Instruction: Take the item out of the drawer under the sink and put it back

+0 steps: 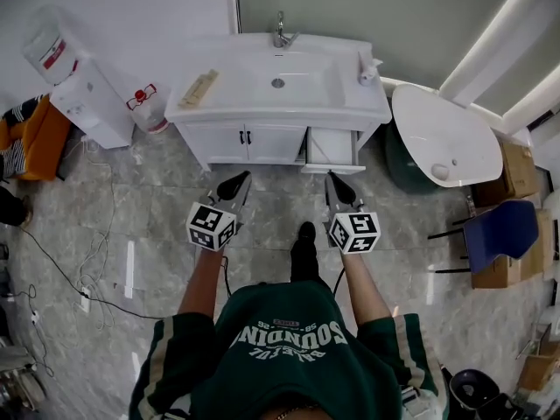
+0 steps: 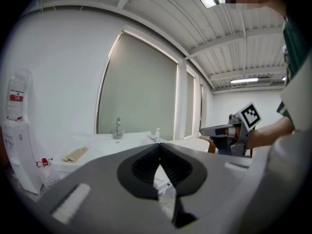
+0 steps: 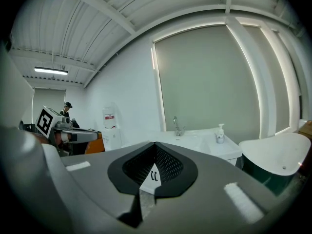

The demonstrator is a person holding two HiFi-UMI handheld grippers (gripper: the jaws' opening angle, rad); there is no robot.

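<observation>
A white vanity (image 1: pixel 262 112) with a sink (image 1: pixel 278 79) stands against the far wall. Under the sink, its right-hand drawer (image 1: pixel 331 147) is pulled out a little; I cannot make out any item inside. My left gripper (image 1: pixel 234 182) and right gripper (image 1: pixel 335 182) are held side by side above the floor just in front of the vanity, both pointing at it. The right one is in line with the drawer. The left gripper (image 2: pixel 159 146) has its jaws closed tip to tip and empty. The right gripper (image 3: pixel 155 144) is also shut with nothing held.
A water dispenser (image 1: pixel 74 86) stands left of the vanity. A soap bottle (image 1: pixel 367 68) and a wooden piece (image 1: pixel 199 88) lie on the countertop. A white tub (image 1: pixel 446 134), a blue chair (image 1: pixel 499 230) and cardboard boxes are on the right. Cables (image 1: pixel 79 278) trail across the floor on the left.
</observation>
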